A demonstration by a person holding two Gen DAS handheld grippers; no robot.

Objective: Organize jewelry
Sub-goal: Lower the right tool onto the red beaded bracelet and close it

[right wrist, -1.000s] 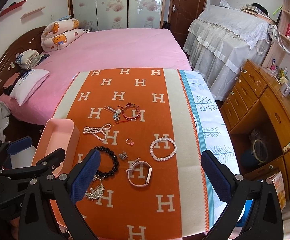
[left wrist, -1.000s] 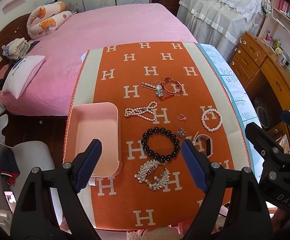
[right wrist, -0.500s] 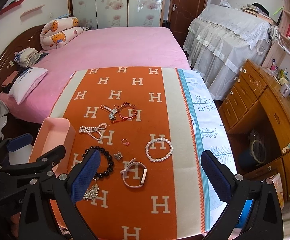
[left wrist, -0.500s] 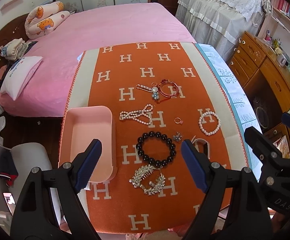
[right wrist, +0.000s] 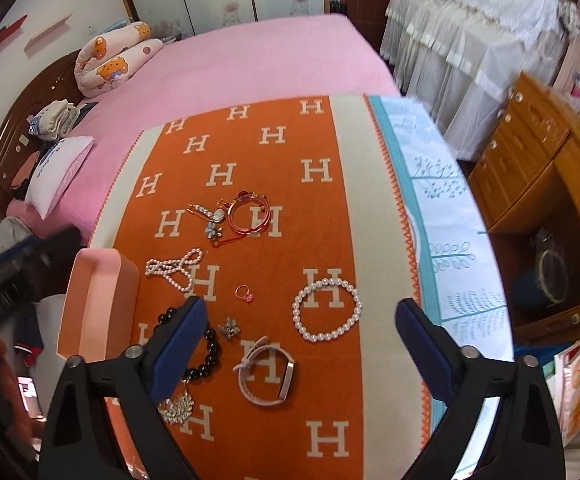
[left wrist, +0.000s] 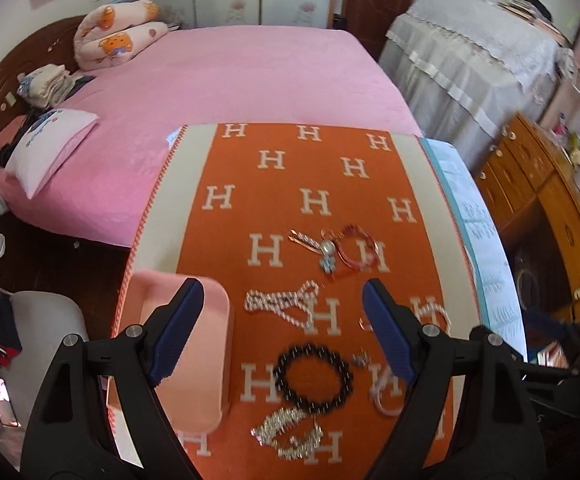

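Jewelry lies on an orange cloth with white H letters [right wrist: 274, 160]. A pink tray [left wrist: 194, 364] stands at its left edge; it also shows in the right wrist view [right wrist: 90, 312]. I see a black bead bracelet [left wrist: 314, 376], a pearl necklace [left wrist: 286, 306], a white pearl bracelet [right wrist: 326, 310], a pink watch [right wrist: 266, 378], a small ring [right wrist: 244, 293], a red bangle [right wrist: 248, 216], a hair clip [right wrist: 210, 216] and a rhinestone comb [left wrist: 290, 432]. My left gripper [left wrist: 280, 332] is open above the black bracelet. My right gripper [right wrist: 302, 352] is open above the watch. Both are empty.
A pink bed [left wrist: 230, 76] lies beyond the table. A wooden desk with drawers [right wrist: 538, 184] stands at the right. A covered cabinet [right wrist: 470, 36] is at the back right. A grey chair [left wrist: 46, 320] stands left of the table.
Both grippers have moved forward and lower toward the jewelry, and the left view is blurred by motion. The right view has swung left. Jaws stay open.
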